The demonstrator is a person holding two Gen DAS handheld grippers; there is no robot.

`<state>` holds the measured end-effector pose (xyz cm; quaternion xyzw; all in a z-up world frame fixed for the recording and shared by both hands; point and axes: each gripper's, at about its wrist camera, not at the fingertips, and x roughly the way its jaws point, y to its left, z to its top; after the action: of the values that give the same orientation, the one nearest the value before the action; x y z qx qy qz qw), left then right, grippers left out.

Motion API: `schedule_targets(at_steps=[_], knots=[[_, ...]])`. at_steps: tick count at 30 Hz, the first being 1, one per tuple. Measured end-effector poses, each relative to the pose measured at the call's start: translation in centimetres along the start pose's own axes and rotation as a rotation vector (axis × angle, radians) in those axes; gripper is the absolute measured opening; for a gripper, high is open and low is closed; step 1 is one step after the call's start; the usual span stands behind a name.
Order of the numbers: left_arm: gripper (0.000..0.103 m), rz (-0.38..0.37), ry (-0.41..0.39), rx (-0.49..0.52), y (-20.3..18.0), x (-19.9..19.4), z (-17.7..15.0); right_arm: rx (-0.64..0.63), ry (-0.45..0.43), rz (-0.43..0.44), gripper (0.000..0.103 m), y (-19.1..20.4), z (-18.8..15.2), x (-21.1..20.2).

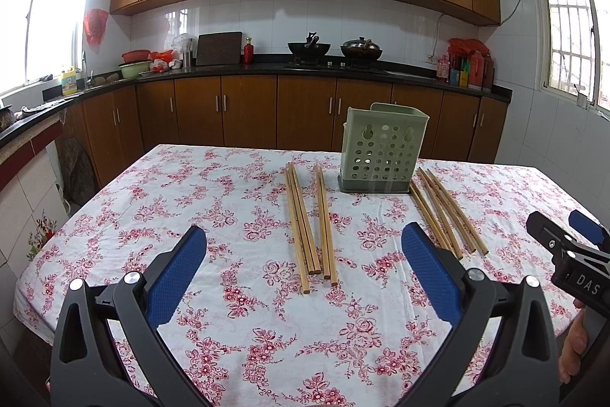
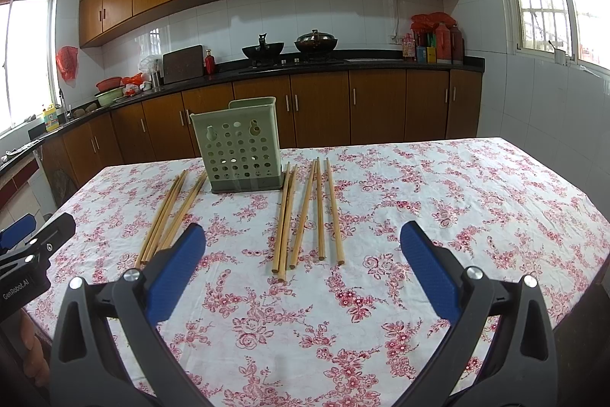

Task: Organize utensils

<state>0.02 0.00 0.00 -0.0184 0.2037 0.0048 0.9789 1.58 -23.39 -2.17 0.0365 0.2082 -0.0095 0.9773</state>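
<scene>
A pale green perforated utensil holder [image 1: 383,149] [image 2: 239,145] stands upright near the table's far edge. Several wooden chopsticks [image 1: 310,222] [image 2: 167,216] lie flat to its left, and another group of chopsticks [image 1: 446,212] [image 2: 309,214] lies to its right. My left gripper [image 1: 305,246] hovers open in front of the left group, nothing between its blue pads. My right gripper [image 2: 303,243] hovers open in front of the right group, also holding nothing. Each gripper's tip shows at the edge of the other's view.
The table carries a white cloth with red flowers [image 1: 236,201] [image 2: 438,201]. Behind it run wooden kitchen cabinets and a black counter [image 1: 267,67] with two woks, a cutting board and bottles. Part of a hand [image 1: 572,346] holds the right gripper's handle.
</scene>
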Motion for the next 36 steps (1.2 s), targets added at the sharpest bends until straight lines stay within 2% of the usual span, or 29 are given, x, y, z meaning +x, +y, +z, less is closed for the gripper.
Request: schedule_targets(at_steps=[11, 15, 19, 22, 26, 28, 30, 32, 34, 36], knots=[[0.101, 0.013, 0.033, -0.011, 0.9, 1.0, -0.1, 0.008, 0.032, -0.012, 0.099, -0.6, 0.0, 1.2], [0.101, 0.062, 0.1, -0.033, 1.8, 2.7, -0.1, 0.014, 0.088, -0.069, 0.099, -1.4, 0.5, 3.2], [0.101, 0.118, 0.186, -0.037, 3.2, 4.8, 0.3, 0.053, 0.185, -0.105, 0.099, -3.1, 1.5, 6.2], [0.101, 0.098, 0.271, -0.062, 4.0, 6.8, 0.6, 0.088, 0.27, -0.121, 0.098, -4.2, 2.3, 9.0], [0.101, 0.07, 0.351, -0.098, 5.2, 9.2, 1.0, 0.153, 0.349, -0.102, 0.082, -5.8, 2.9, 12.4], [0.101, 0.042, 0.378, -0.111, 5.5, 10.3, 1.2, 0.183, 0.384, -0.073, 0.066, -6.3, 2.9, 13.8], [0.095, 0.013, 0.4, -0.122, 5.9, 11.3, 1.5, 0.192, 0.424, -0.044, 0.055, -6.5, 2.8, 15.6], [0.08, -0.007, 0.416, -0.123, 6.1, 12.4, 1.7, 0.178, 0.459, -0.032, 0.044, -6.2, 2.6, 17.4], [0.074, -0.012, 0.432, -0.123, 6.0, 13.5, 1.8, 0.158, 0.485, -0.028, 0.035, -5.9, 2.4, 18.8], [0.073, -0.016, 0.441, -0.117, 5.9, 14.3, 1.8, 0.138, 0.494, -0.025, 0.033, -5.5, 2.5, 19.9]])
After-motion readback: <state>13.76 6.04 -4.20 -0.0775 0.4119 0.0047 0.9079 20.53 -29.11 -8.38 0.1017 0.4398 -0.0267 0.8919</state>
